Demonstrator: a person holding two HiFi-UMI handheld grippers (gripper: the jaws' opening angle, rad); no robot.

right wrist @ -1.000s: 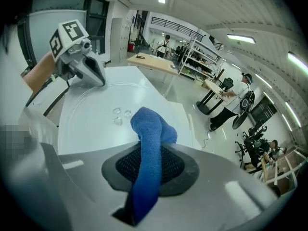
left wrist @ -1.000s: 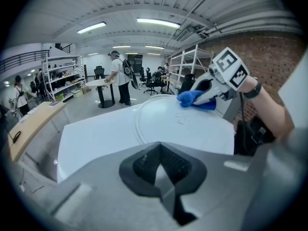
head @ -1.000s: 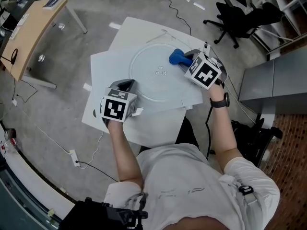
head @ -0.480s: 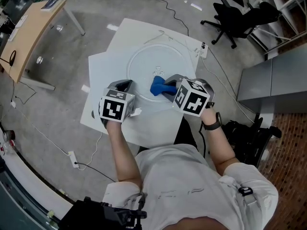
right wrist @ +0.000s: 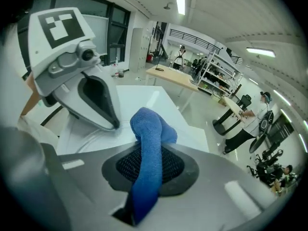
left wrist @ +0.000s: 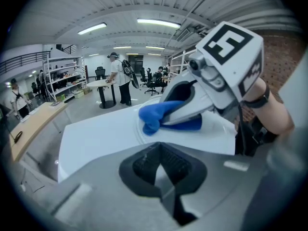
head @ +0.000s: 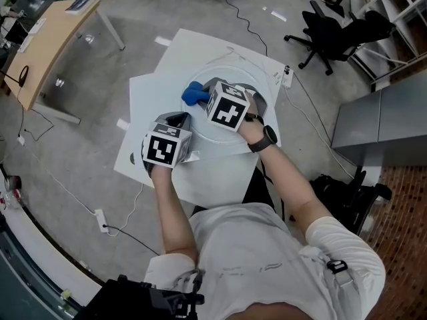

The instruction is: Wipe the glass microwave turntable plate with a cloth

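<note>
The round glass turntable plate (head: 235, 72) lies flat on a white table (head: 152, 92). At the plate's near-left edge sits my left gripper (head: 177, 120), its jaws shut on the rim; a thin clear edge shows between the pads (left wrist: 161, 170). My right gripper (head: 208, 92) is over the plate's left part, shut on a blue cloth (head: 193, 93) that bunches out ahead of its tips and rests on the glass. The left gripper view has the cloth (left wrist: 161, 117) under the right gripper (left wrist: 192, 105). In the right gripper view the cloth (right wrist: 149, 143) hangs from the jaws, with the left gripper (right wrist: 91, 95) just beyond.
A wooden desk (head: 47, 39) stands far left, a black office chair (head: 333, 25) at the back right, and a grey cabinet (head: 380, 112) to the right. A power strip (head: 103, 219) and cables lie on the floor. People (left wrist: 118, 78) stand in the distance.
My right gripper carried the blue cloth from the plate's right edge, across its near side, to its left part. The left gripper stayed put on the rim.
</note>
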